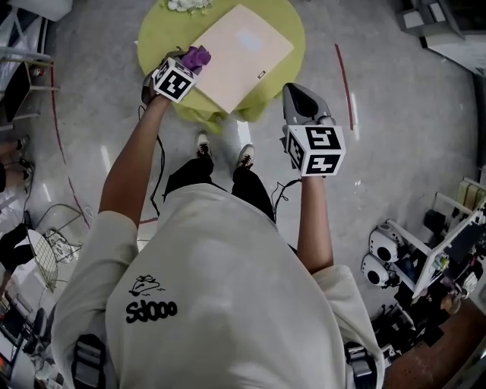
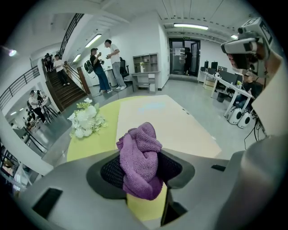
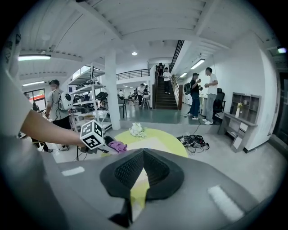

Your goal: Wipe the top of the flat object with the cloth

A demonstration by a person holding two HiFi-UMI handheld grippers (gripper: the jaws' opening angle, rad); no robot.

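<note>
A beige flat board [image 1: 241,53] lies on a round yellow-green table [image 1: 156,34]. My left gripper [image 1: 188,64] hovers at the board's near left corner, shut on a bunched purple cloth [image 1: 199,55]. In the left gripper view the cloth [image 2: 139,159] is pinched between the jaws, with the board [image 2: 164,123] stretching ahead. My right gripper [image 1: 298,93] hangs off the table's right side with its jaws shut on nothing. The right gripper view shows its jaws [image 3: 143,155] closed at the tip, and beyond them the cloth [image 3: 118,146] and the table [image 3: 168,140].
A bunch of white flowers [image 1: 187,4] sits at the table's far edge and shows again as flowers [image 2: 85,119]. Cables [image 3: 195,141] lie on the floor beyond the table. Robot parts [image 1: 387,254] stand at the right. People stand near a staircase [image 2: 63,83].
</note>
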